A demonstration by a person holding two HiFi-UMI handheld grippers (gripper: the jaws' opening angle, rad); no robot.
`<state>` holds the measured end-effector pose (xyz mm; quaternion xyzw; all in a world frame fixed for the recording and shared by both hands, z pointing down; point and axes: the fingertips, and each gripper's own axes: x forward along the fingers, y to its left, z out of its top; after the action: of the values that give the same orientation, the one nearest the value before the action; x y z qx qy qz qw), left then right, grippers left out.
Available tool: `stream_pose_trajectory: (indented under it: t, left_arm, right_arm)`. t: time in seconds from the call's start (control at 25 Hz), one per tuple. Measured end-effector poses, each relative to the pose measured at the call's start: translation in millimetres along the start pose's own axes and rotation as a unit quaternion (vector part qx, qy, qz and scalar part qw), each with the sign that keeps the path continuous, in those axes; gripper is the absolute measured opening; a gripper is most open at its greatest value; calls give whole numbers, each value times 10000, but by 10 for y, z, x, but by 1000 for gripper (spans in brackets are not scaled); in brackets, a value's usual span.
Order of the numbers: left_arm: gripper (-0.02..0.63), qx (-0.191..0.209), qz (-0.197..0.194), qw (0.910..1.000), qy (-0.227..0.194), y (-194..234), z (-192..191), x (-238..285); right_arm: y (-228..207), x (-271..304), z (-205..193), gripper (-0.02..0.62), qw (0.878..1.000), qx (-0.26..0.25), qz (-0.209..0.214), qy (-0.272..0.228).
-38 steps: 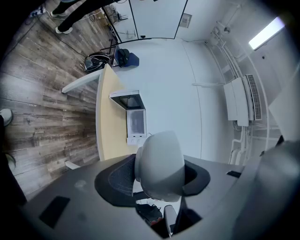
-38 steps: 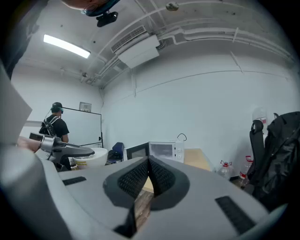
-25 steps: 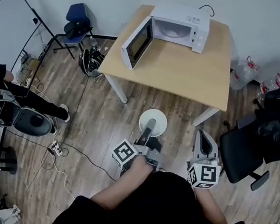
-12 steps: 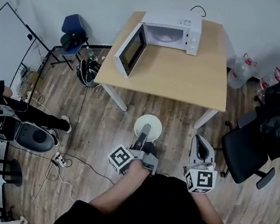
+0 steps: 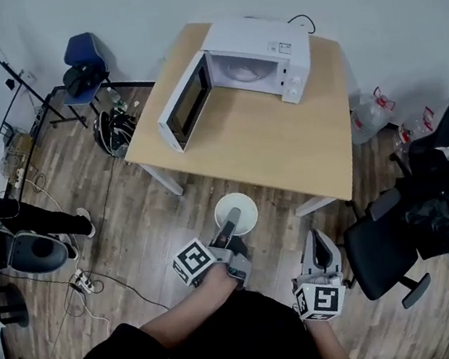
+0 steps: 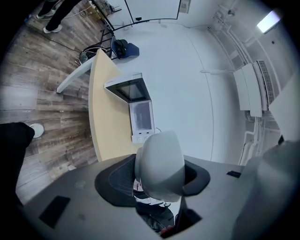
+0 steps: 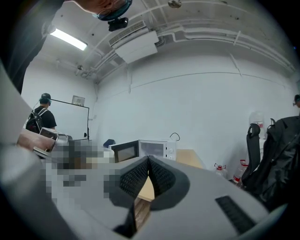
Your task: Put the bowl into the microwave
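Note:
A white bowl (image 5: 245, 205) hangs over the wooden floor just short of the table's near edge, and my left gripper (image 5: 228, 226) is shut on its rim. In the left gripper view the bowl (image 6: 159, 164) fills the gap between the dark pads (image 6: 115, 180). The white microwave (image 5: 253, 65) stands at the far side of the light wooden table (image 5: 278, 145), its door (image 5: 184, 105) swung open to the left and its cavity showing. My right gripper (image 5: 320, 239) is low at the right, shut with nothing in it; its pads (image 7: 159, 176) touch.
A black office chair (image 5: 386, 251) with dark bags stands close at the right. Water bottles (image 5: 365, 116) sit by the table's right end. A blue chair (image 5: 82, 66) is at the far left. A person (image 5: 14, 223) and floor cables (image 5: 89, 278) are at the left.
The table and microwave have shifted left and lower in the head view. The bowl stays in the left gripper, now nearer the table's front edge. The right gripper stays low and shut.

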<state>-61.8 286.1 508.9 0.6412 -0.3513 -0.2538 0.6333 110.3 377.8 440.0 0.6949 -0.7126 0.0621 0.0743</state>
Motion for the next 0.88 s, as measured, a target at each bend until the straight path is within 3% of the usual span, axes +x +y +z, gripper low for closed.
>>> stream_pose_trajectory:
  t: [0.48,0.76,0.88]
  left_arm:
    - [210,-101,-144,9983,561,-147,930,1044]
    - [210,-272,-406,9956,801,-177,1302,1365]
    - [210,-277,-275,9961,794,-86,1427,1398]
  right_arm:
    - [12,1455,467,60,9985,-142,-478,206]
    - [257,1999,530,60,9973,-288,-582,353]
    - [345,2129,596,60,9974,-389,-506,335]
